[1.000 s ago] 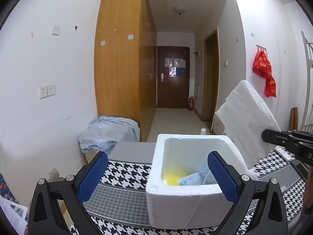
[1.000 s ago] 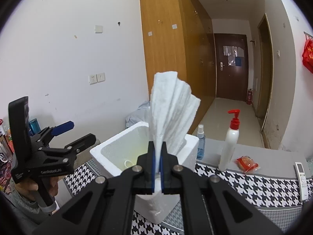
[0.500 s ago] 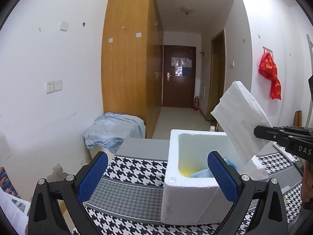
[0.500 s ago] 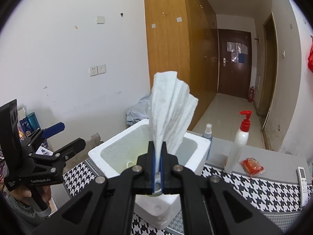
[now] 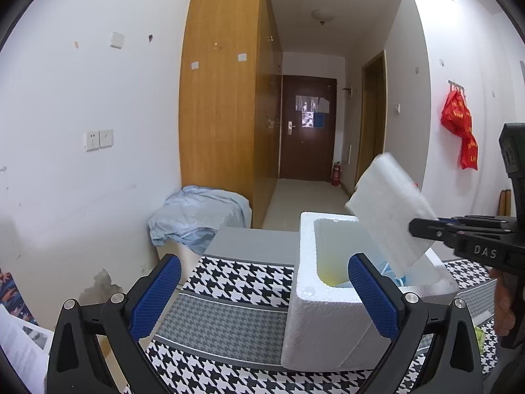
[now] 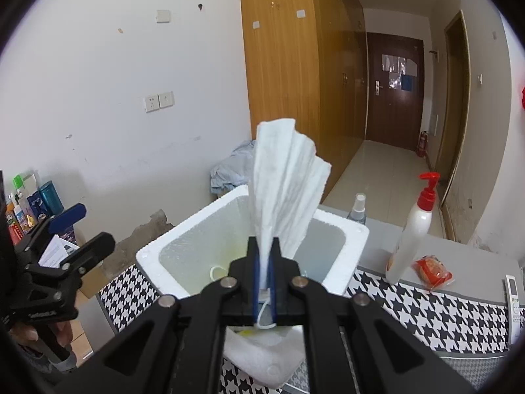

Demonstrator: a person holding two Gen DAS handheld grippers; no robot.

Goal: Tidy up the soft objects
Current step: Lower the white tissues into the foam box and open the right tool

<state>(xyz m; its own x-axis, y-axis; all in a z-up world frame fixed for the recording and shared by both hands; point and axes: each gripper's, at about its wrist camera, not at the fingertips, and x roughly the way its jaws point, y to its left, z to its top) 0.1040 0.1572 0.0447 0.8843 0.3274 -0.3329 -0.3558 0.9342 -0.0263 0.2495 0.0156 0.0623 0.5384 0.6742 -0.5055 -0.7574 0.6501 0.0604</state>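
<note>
Since a second ago the right gripper (image 6: 263, 274) has carried the white face mask (image 6: 283, 193) further over the foam box (image 6: 341, 262), and its fingers have just been opening: a narrow gap now shows between them, with the lower edge and ear loop of the mask still between the blue pads. The mask fans upward at the centre of the right wrist view, above the open box on the houndstooth-covered tabletop (image 6: 436, 315). In the left wrist view the left gripper (image 5: 262, 292) stands wide open and empty at the lower edge, its right finger in front of the box (image 5: 328, 321), where something blue and yellow lies inside. A pump bottle (image 6: 416, 226) stands right of the box.
</note>
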